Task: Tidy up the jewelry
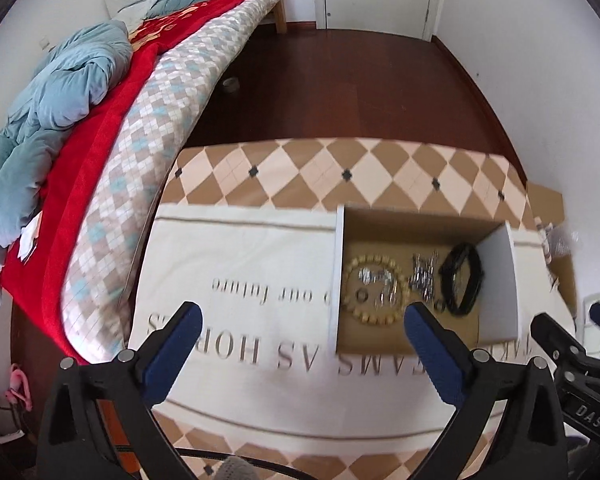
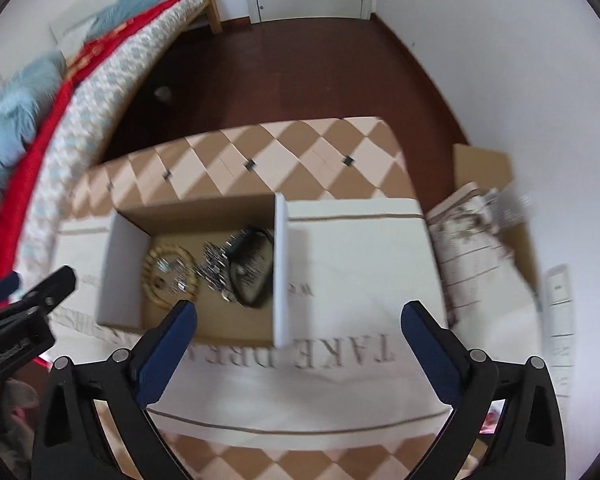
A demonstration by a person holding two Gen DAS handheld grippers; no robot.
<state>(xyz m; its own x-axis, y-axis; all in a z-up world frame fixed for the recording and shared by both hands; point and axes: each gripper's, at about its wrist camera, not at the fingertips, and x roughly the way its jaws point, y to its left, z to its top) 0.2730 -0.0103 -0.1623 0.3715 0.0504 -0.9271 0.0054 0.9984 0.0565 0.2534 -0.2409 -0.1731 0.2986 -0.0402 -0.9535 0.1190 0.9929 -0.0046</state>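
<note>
Task looks near done, judging by layout. Cardboard box (image 1: 416, 220) sits open on the worktop (image 1: 260, 184), on top of a white cloth w/ printed lettering (image 1: 236, 264). All jewelry visible is inside the box, on its floor: beaded bracelet (image 1: 374, 294) at the side nearer the bed, silver chain pile (image 1: 424, 278) in the middle, black band (image 1: 462, 280) by the far flap. Smaller silver bits lie inside the bead ring, too blurred to ID.

Left gripper (image 1: 300, 332): fingers wide, nothing between them, above the cloth just beside the box. Right gripper (image 2: 300, 330): fingers wide too, empty, over the box's near edge and flap. Both point steeply down, neither touches the jewelry.

No loose jewelry seen on the cloth or the checkered worktop surface in either view. Right of the box there's a patterned paper/packaging stack (image 2: 472, 240) on cardboard, blurry; can't tell if any pieces are left there.

Left to do, my guess: 3 groups already sit apart, so maybe just closing the box flaps, or tidying the chain pile, which touches the black band in the right wrist view.
</note>
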